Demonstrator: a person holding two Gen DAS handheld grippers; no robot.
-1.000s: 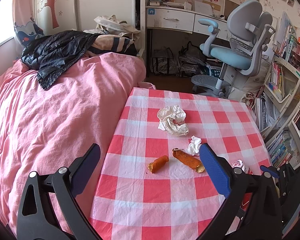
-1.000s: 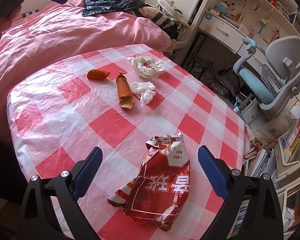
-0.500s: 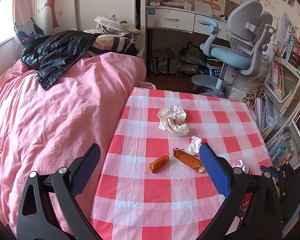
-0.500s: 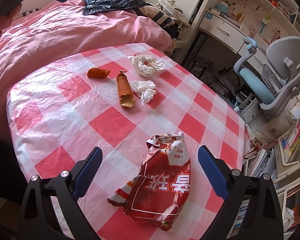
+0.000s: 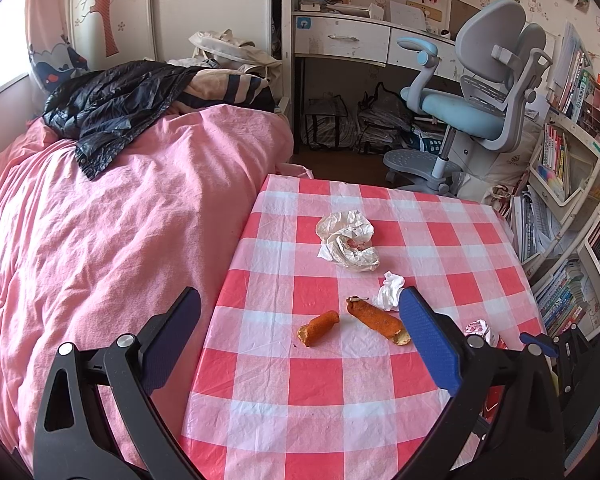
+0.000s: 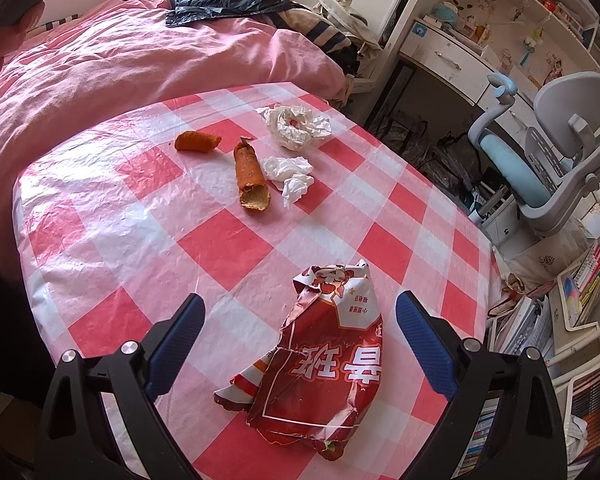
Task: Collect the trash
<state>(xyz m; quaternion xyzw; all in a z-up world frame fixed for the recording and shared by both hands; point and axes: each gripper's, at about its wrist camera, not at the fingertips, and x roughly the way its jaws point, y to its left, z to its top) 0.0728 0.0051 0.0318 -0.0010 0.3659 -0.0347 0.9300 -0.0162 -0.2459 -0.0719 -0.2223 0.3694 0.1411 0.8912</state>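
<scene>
My left gripper (image 5: 300,336) hung over the tabletop (image 5: 324,384), fingers wide and holding nothing; so did my right gripper (image 6: 298,334). Going left to right in the right view: a short peel (image 6: 198,141), a longer curled peel (image 6: 252,178), two tissues (image 6: 290,176) just beside it, a crumpled wrapper (image 6: 296,126) behind. I judged all of these light and soft, best pinched across the middle. Nearest, between my right fingers, lay the red bag (image 6: 324,364): thin, crinkly, probably slippery foil. I'd take it by its raised torn edge.
</scene>
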